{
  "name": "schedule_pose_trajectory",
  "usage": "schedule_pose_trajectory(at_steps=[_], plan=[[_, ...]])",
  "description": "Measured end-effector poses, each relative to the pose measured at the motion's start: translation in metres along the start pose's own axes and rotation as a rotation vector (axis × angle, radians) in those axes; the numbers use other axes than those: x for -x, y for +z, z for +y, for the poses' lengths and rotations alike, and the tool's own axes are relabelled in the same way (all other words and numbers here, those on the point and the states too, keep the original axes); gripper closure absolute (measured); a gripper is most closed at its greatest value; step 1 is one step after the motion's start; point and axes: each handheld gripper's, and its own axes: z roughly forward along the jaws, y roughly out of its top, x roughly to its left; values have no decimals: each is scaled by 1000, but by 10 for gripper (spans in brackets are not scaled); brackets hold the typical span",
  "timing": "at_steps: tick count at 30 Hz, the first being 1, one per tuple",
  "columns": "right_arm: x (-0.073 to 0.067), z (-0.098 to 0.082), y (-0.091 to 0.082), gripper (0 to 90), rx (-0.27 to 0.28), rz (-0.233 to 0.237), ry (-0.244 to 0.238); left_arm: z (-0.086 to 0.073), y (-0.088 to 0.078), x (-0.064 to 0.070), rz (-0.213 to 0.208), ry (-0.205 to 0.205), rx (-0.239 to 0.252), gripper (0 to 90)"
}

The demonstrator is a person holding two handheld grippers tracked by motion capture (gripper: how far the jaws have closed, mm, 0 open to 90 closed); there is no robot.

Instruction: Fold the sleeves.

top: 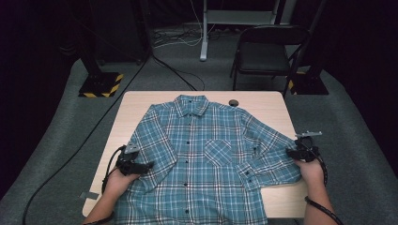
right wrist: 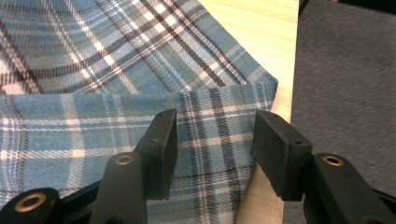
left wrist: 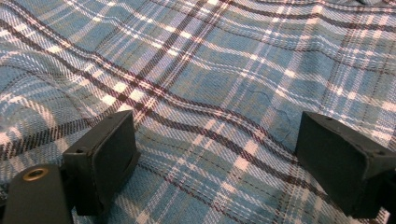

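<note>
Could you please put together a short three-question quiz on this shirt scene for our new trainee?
1. True or false: the shirt lies front up, buttoned, collar pointing away from the person.
2. Which part of the shirt sits between the open jaws of the right gripper? A) collar B) folded sleeve edge C) chest pocket
3. What small dark thing lies on the table beyond the shirt's shoulder?

Key
1. True.
2. B: the sleeve edge near the table's side.
3. A small round object; what it is cannot be told.
</note>
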Motion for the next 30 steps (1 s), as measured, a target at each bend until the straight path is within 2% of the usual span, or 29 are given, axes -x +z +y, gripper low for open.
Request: schedule_pose_trajectory(at_steps=[2, 7, 9, 14, 18, 21, 24, 26, 28, 30], plan=[[5, 1, 1, 501, -7, 22, 25, 0, 0, 0, 2, -1, 0, 124], [13, 1, 2, 521, -7, 45, 44, 0, 0, 1, 6, -3, 0, 123], [17, 0, 2, 532, -9, 65, 74, -1, 0, 1, 7, -4, 1, 123], [28, -6, 0, 639, 14, 112, 135, -1, 0, 1, 8, -4, 1, 123], [31, -9, -1, 757, 26, 150, 147, -1, 0, 1, 7, -5, 0, 123], [30, -9, -2, 866, 32, 160, 139, -1, 0, 1, 7, -5, 0, 123], [26, -3, -8, 879, 42, 150, 90, 0, 0, 1, 7, -5, -1, 123], [24, 1, -16, 879, 67, 138, 73, 0, 0, 1, 7, -7, -1, 122], [22, 6, -23, 879, 78, 156, 79, 0, 0, 1, 7, -7, -1, 121], [13, 12, -29, 880, 80, 165, 38, 0, 0, 1, 7, -7, -2, 121]])
